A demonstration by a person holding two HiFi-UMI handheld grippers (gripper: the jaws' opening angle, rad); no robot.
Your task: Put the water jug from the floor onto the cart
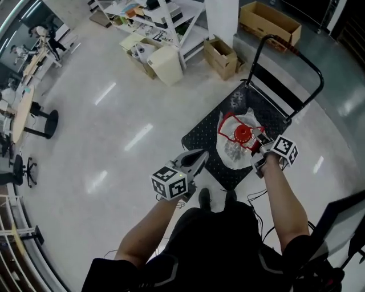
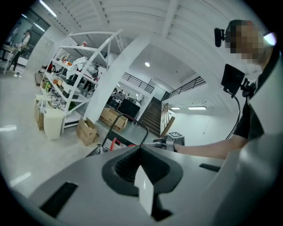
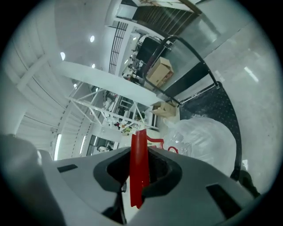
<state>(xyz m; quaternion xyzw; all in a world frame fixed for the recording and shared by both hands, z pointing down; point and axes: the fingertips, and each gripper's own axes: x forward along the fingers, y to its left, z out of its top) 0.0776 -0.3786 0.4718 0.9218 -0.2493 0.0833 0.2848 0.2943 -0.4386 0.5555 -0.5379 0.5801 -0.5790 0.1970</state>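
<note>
**Glossy pale floor [image 1: 114, 114], white shelving [image 1: 165, 17], cardboard boxes [image 1: 221, 56] and a black cart [image 1: 199, 137] in front of you.**
From your head view the clear water jug [image 1: 234, 153] lies over the cart's deck; whether it rests there is unclear. Only the right gripper view shows your right tool [image 1: 258, 147] pinching the jug's red handle [image 3: 139, 167]. The left gripper view adds a staircase [image 2: 152, 117] behind the cart and shows your left tool [image 1: 201, 157] pressed together beside the cart.

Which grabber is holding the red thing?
The right gripper: its jaws pinch the red handle of the water jug. The left gripper is shut, with nothing red between its jaws.
</note>
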